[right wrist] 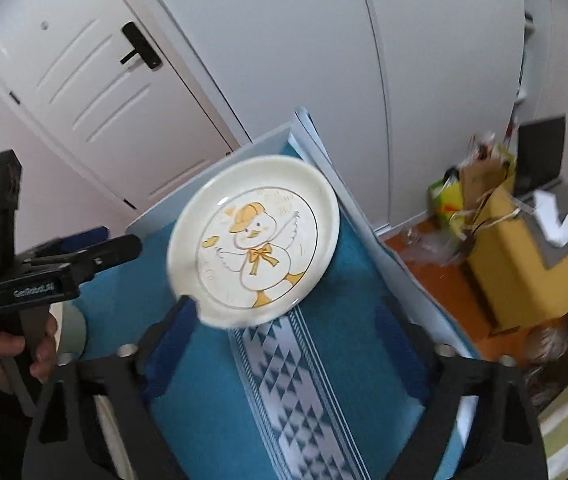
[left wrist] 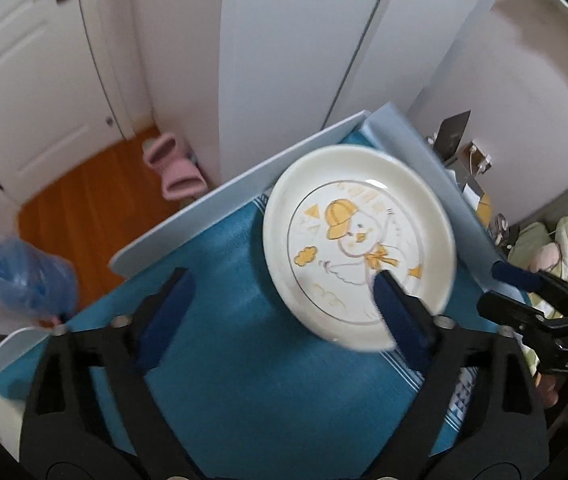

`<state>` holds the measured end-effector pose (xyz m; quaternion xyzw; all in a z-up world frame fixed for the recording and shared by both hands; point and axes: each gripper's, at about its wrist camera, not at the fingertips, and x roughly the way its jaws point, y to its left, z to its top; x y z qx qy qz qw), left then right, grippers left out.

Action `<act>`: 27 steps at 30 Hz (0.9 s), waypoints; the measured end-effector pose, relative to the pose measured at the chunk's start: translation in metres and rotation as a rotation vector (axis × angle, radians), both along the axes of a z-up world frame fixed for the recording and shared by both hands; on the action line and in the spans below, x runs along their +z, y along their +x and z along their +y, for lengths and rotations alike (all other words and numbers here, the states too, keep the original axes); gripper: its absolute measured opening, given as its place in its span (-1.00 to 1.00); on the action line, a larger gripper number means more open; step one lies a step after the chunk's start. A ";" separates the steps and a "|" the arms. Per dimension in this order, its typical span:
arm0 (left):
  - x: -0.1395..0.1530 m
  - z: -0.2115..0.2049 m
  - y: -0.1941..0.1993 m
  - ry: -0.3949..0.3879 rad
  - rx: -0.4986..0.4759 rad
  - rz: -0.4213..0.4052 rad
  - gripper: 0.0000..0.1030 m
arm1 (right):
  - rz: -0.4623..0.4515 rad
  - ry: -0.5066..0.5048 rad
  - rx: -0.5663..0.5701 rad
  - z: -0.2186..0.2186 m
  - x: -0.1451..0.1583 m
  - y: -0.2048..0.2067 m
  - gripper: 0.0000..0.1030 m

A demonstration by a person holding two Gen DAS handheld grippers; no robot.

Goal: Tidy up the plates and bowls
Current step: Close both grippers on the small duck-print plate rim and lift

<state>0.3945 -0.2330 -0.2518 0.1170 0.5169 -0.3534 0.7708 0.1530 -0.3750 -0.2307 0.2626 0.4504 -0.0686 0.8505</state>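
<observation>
While the duck plate point(left wrist: 358, 246) lies flat on the blue-clothed surface point(left wrist: 219, 312), both tools, left point(left wrist: 279, 312) and right point(right wrist: 288, 344), hang released, each with one pad at its near rim.

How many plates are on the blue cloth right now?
1 whole: the duck plate at the cloth's far end by the table's corner. A white rim at the near left edge may be another dish, mostly hidden.

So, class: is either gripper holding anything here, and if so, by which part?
Nothing is held: the left gripper and right gripper are both open, and the plate lies free on the cloth.
</observation>
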 end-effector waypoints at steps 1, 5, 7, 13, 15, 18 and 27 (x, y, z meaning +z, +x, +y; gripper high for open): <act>-0.007 -0.004 0.005 0.009 -0.002 0.010 0.39 | 0.001 0.018 -0.009 -0.003 -0.007 0.005 0.37; -0.028 -0.014 0.018 0.017 -0.009 0.043 -0.03 | 0.002 0.063 -0.045 -0.013 -0.029 0.017 0.13; -0.034 -0.020 0.023 0.022 -0.016 0.051 -0.17 | 0.001 0.065 -0.059 -0.015 -0.035 0.022 0.05; -0.042 -0.029 0.030 0.032 -0.043 0.049 -0.62 | -0.004 0.063 -0.085 -0.022 -0.041 0.030 -0.36; -0.043 -0.029 0.032 0.028 -0.043 0.045 -0.66 | -0.003 0.054 -0.086 -0.021 -0.042 0.033 -0.46; -0.045 -0.030 0.034 0.020 -0.043 0.050 -0.66 | 0.004 0.056 -0.086 -0.021 -0.045 0.038 -0.67; -0.037 -0.032 0.026 0.038 -0.040 -0.002 -0.66 | 0.009 0.001 -0.039 -0.017 -0.043 0.041 -0.71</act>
